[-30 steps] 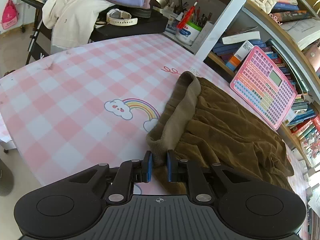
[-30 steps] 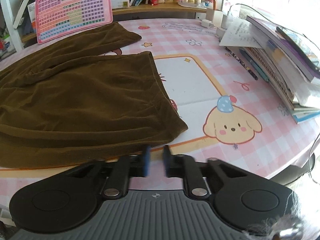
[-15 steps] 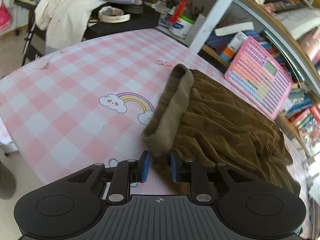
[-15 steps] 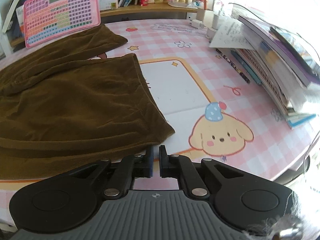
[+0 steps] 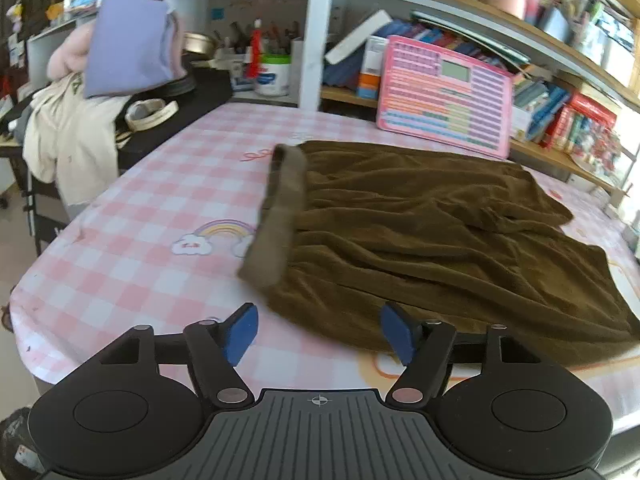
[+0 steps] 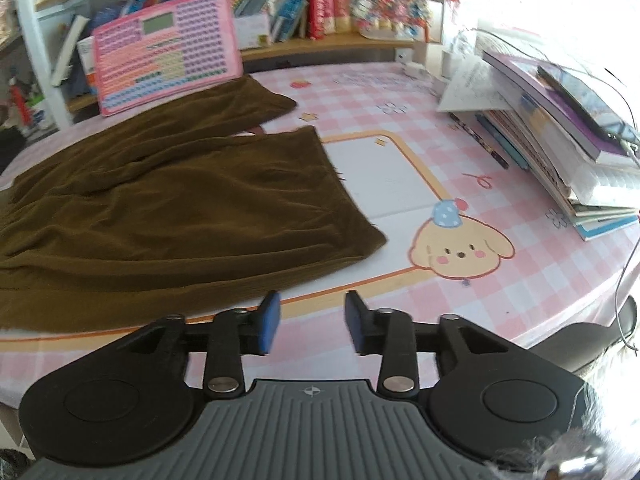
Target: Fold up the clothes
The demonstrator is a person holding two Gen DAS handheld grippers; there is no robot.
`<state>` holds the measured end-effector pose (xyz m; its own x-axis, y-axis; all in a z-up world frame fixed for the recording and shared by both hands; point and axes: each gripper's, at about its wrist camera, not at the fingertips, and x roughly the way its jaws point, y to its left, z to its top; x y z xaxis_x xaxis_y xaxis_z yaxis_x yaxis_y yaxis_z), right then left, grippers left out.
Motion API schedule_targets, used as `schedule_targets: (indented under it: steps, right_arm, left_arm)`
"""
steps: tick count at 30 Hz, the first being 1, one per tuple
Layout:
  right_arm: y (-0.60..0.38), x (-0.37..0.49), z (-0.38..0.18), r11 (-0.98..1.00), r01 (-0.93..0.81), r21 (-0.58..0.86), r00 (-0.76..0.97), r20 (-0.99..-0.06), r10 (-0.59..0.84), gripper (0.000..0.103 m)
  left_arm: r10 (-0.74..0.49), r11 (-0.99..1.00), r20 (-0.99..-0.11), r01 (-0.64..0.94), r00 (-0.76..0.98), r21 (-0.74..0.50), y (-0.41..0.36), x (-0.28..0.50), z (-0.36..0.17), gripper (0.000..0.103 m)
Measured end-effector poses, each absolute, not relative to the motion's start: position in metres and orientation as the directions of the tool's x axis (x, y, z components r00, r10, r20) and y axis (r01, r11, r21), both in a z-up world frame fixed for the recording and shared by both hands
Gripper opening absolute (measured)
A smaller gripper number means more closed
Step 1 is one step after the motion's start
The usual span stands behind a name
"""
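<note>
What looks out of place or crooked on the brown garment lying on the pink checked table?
The brown velvety trousers lie wrinkled, not flat; the lighter ribbed waistband stands up instead of lying down, and one leg splays away from the other.

trousers [image 5: 420,232] on table [image 5: 132,248], toy keyboard [image 5: 444,96] behind
</note>
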<state>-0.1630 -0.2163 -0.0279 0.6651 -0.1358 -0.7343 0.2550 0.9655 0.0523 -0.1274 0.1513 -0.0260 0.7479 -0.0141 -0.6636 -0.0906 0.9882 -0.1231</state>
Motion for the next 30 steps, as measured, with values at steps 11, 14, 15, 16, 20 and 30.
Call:
schedule_targets:
  steps: [11,14,15,16,20,30]
  right_arm:
    - [-0.198,-0.174,-0.024,0.97,0.242,0.021,0.675,-0.722,-0.153,0.083]
    - [-0.197,-0.177,-0.024,0.969,0.245,0.02,0.672,-0.724,-0.155,0.084]
    - [-0.197,-0.178,-0.024,0.969,0.246,0.02,0.671,-0.725,-0.155,0.084]
    - [-0.196,-0.179,-0.024,0.969,0.246,0.02,0.67,-0.726,-0.155,0.084]
    - [-0.192,-0.183,-0.023,0.97,0.243,0.02,0.667,-0.73,-0.152,0.084]
    - [-0.18,-0.184,-0.025,0.975,0.221,0.006,0.66,-0.737,-0.145,0.089]
  left_arm:
    - [-0.021,0.996,-0.664,-0.043,0.748,-0.08,0.128,-0.132,-0.021,0.092]
    - [-0.043,0.994,-0.68,-0.035,0.732,-0.101,0.124,-0.133,-0.022,0.092]
    - [-0.051,0.994,-0.68,-0.028,0.732,-0.105,0.122,-0.133,-0.022,0.092]
    - [-0.059,0.994,-0.679,-0.022,0.732,-0.11,0.12,-0.134,-0.022,0.092]
    - [-0.084,0.993,-0.675,0.004,0.733,-0.119,0.112,-0.137,-0.021,0.092]
    - [-0.102,0.994,-0.662,0.059,0.742,-0.087,0.099,-0.14,-0.022,0.093]
